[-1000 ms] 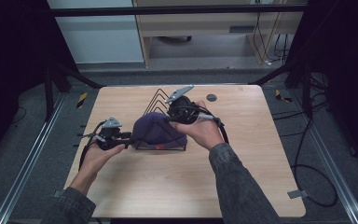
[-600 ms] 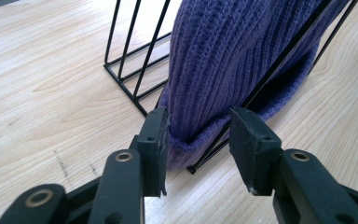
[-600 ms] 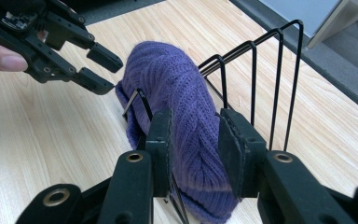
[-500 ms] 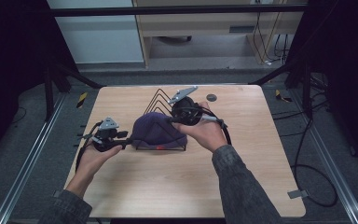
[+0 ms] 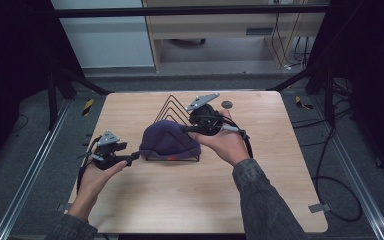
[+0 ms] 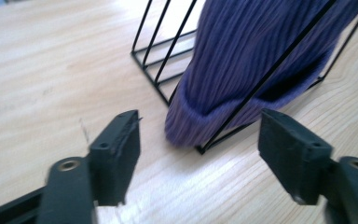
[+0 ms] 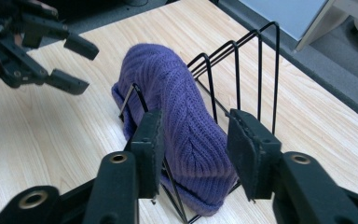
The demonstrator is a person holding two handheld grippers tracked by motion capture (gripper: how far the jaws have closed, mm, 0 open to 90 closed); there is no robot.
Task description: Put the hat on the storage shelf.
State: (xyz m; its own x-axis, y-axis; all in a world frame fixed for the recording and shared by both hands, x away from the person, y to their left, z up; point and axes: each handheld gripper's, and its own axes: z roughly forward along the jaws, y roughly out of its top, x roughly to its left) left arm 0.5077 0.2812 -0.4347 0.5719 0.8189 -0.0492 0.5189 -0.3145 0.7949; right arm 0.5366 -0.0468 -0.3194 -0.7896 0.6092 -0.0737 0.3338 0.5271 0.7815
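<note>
I judge the purple ribbed knit beanie (image 5: 169, 141) already seated over the black wire rack (image 5: 172, 107). My left tool (image 5: 130, 158), just beside it, has just spread wide, empty; my right tool (image 7: 193, 151) has just been loosening around the beanie's crown, still to withdraw.

- A purple knit hat (image 5: 169, 140) sits draped over a black wire rack (image 5: 172, 110) on a wooden table (image 5: 200, 195).
- The left gripper (image 5: 132, 157) lies just beside the hat's left edge, its jaws having just opened.
- The right gripper (image 5: 186, 129) is at the hat's top right, its jaws likewise opening.
</note>
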